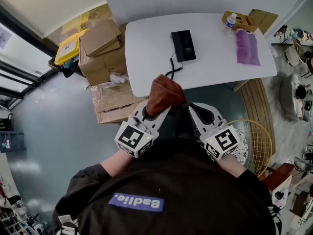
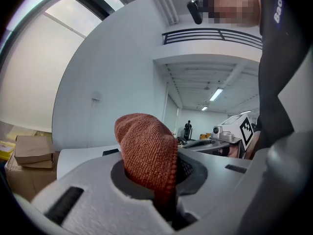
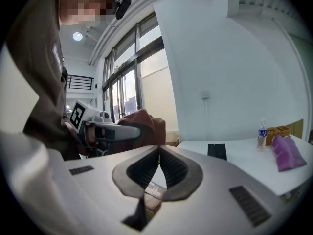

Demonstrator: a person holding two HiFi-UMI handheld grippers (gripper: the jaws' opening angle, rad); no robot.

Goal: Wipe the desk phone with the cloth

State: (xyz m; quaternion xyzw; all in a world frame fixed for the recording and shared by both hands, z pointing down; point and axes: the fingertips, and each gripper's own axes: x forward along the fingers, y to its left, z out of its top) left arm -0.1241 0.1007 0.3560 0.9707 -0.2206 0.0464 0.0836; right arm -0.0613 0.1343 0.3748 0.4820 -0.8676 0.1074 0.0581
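A black desk phone (image 1: 183, 45) lies on the white table (image 1: 151, 58), its coiled cord hanging over the near edge; it also shows small in the right gripper view (image 3: 217, 151). My left gripper (image 1: 157, 107) is shut on a rust-brown cloth (image 1: 165, 97), held in the air short of the table; the cloth (image 2: 146, 151) bulges out between the jaws. My right gripper (image 1: 191, 107) is beside it, shut and holding nothing, its pads meeting (image 3: 159, 153).
A purple cloth (image 1: 247, 47), a water bottle (image 1: 230, 20) and a wooden box (image 1: 240, 21) sit at the table's far right. Cardboard boxes (image 1: 105, 58) are stacked left of the table. A wire-framed chair (image 1: 254, 141) stands at my right.
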